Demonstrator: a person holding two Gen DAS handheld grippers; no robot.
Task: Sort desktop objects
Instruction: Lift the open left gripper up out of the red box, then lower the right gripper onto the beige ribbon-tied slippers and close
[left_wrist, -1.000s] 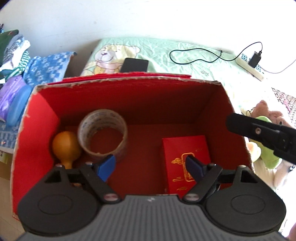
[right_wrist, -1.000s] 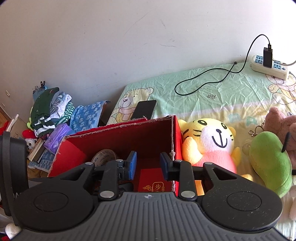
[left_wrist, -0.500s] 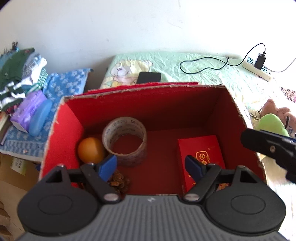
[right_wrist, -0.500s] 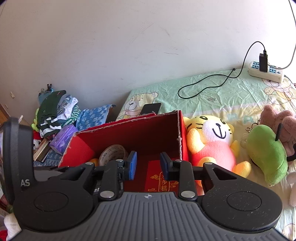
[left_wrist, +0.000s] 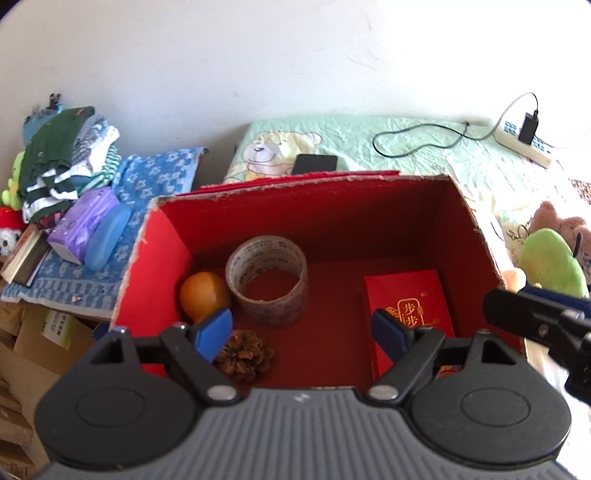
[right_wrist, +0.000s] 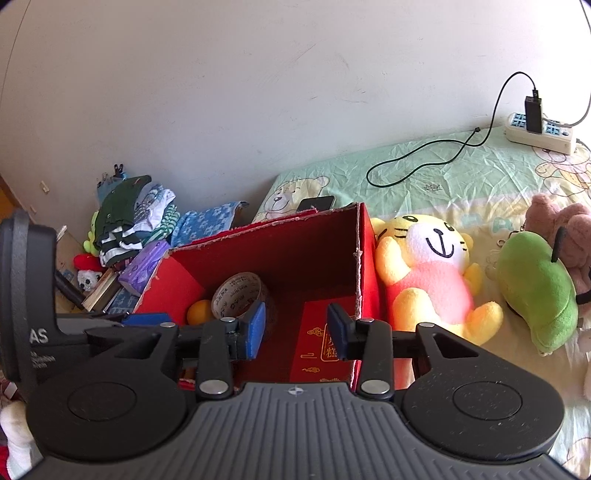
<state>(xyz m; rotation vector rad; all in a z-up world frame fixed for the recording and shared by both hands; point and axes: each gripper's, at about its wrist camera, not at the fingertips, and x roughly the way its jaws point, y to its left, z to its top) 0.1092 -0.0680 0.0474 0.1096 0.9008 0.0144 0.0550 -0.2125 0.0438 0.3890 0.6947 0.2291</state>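
in the left wrist view we look down into an open red box (left_wrist: 166, 236) that fills the middle of the frame. inside it, at the left, an orange fruit (left_wrist: 203, 295) rests against a roll of clear tape (left_wrist: 267, 280) lying flat with its hole facing up. a brown pine cone (left_wrist: 243, 354) lies at the lower left of the box floor, and a red packet with gold print (left_wrist: 406, 299) lies at the right. our left gripper (left_wrist: 301, 332) hangs over the box with its blue pads wide apart and nothing between them.

in the right wrist view our right gripper (right_wrist: 297, 330) sits at the lower middle of the frame, above the near right corner of the box. its jaws have just been opening; they stand partly apart and hold nothing. to the right of the box, on the bed (right_wrist: 443, 177), lie a yellow tiger plush (right_wrist: 428, 277) and a green plush (right_wrist: 535, 288). a power strip (right_wrist: 541, 129) sits at the upper right.
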